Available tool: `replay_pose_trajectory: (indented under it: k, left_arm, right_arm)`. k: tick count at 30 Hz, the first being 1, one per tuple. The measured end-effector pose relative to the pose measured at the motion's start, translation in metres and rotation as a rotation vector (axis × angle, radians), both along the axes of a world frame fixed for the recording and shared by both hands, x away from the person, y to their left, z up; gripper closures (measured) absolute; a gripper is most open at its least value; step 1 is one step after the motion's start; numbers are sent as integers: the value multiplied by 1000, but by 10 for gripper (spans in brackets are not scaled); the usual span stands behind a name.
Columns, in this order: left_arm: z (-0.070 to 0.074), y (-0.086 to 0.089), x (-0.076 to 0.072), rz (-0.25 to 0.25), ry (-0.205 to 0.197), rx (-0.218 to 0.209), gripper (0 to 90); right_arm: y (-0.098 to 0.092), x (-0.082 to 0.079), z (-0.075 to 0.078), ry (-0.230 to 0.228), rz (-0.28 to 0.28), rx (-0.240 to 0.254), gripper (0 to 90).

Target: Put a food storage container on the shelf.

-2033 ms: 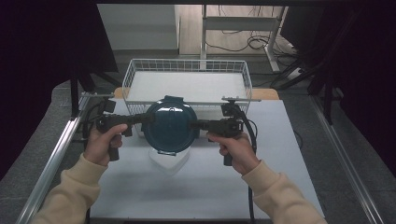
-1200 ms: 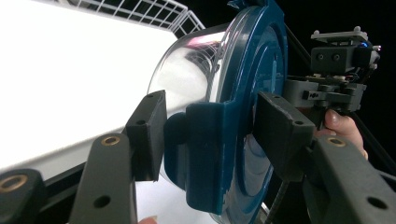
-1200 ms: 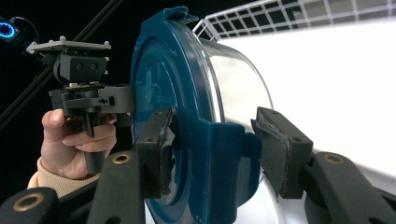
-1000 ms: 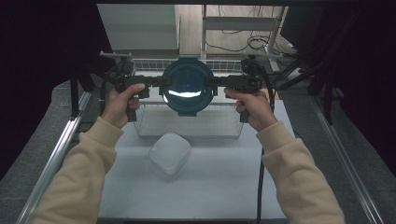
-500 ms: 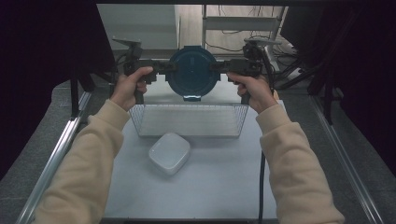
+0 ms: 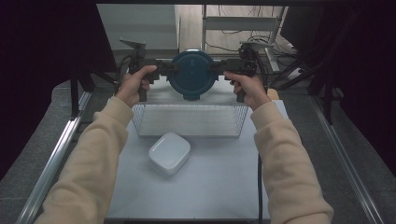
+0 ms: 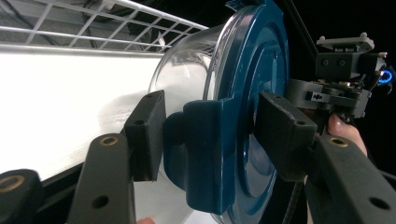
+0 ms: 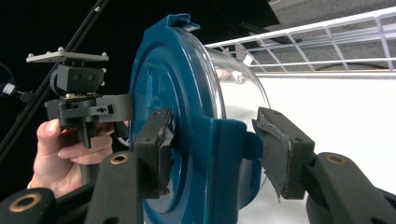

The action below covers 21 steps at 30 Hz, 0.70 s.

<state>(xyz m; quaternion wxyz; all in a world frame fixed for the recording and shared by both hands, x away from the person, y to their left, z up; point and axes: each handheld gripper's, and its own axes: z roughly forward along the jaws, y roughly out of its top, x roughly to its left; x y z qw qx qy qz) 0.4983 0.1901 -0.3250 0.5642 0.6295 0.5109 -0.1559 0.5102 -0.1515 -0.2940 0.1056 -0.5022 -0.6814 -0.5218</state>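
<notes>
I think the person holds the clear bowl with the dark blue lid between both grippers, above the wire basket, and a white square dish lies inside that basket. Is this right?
Almost right. The white square dish is not inside the wire basket; in the high view it lies on the table, in front of the basket, nearer to the person. The rest holds: the left gripper and right gripper carry the clear bowl with the dark blue lid above the basket.

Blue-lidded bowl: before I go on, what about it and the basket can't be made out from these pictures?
- Inside of the blue-lidded bowl: high view, the lid faces the camera and covers it.
- Bowl's lower edge: left gripper view, cut off by the frame's bottom.
- Far side of the wire basket: high view, hidden behind the bowl and hands.
- Right hand-held gripper: right gripper view, whether the far pad touches the side tab is unclear.
</notes>
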Motion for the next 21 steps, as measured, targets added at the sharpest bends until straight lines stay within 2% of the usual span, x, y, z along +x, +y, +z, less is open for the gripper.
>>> replay_pose_trajectory:
  k: [2, 8, 12, 16, 21]
  left_arm:
    - [-1, -1, 1, 7, 5, 3, 450]
    - [-5, -1, 4, 25, 43, 10, 440]
    - [-9, -1, 7, 33, 60, 0, 435]
    - [-13, -3, 9, 50, 77, -2, 422]
    - [-14, -3, 8, 56, 66, -5, 419]
  right_arm:
    - [2, 2, -1, 14, -10, -13, 455]
    - [4, 10, -10, 105, -23, -5, 428]
    - [5, 12, -11, 119, -34, -7, 419]
    - [7, 15, -18, 154, -52, -8, 396]
    - [6, 15, -19, 158, -64, -4, 394]
